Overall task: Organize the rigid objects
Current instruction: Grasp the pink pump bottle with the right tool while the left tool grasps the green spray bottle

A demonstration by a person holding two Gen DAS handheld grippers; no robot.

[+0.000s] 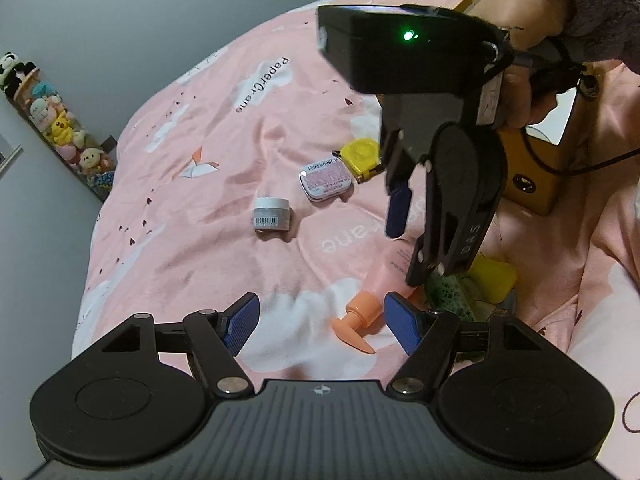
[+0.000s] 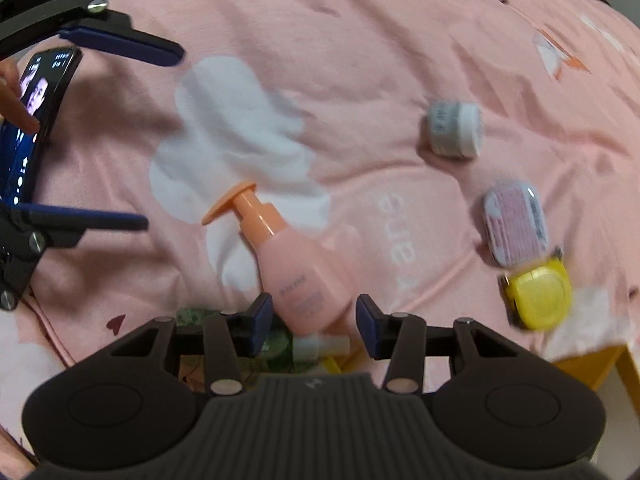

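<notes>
The right gripper (image 2: 314, 330) is pointing steeply down with its jaws parted, straddling the base of the pink plastic pump bottle with the orange dispenser head (image 2: 288, 256). The blue pads (image 2: 262, 322) are standing just clear of the bottle's sides; nothing is being gripped. The bottle is lying on its side on the pink printed bedspread (image 2: 380, 40), nozzle pointing to the far left in the right wrist view.

The left gripper (image 1: 320, 326) is hovering with jaws released wide and empty, and the bottle's orange head is lying just inside its right pad in its own view.

Beside the bottle's base, at the near edge, some green patterned packaging (image 2: 276, 340) and a small white-capped item are crowding the approach. Further right are lying a small grey round jar with a white lid (image 2: 454, 130), a flat rectangular pink-and-white tin (image 2: 516, 224) and a yellow plastic tape measure (image 2: 538, 298), the last two almost touching. A yellow open box (image 1: 528, 176) is sitting at the far right in the left wrist view, judged the likely destination.

Judgement: the step in hand is closing on the bottle. The body is rounded and tapering; the pads should be seating across its widest part, square to its axis, low enough to avoid snagging fabric or neighbouring packaging.
</notes>
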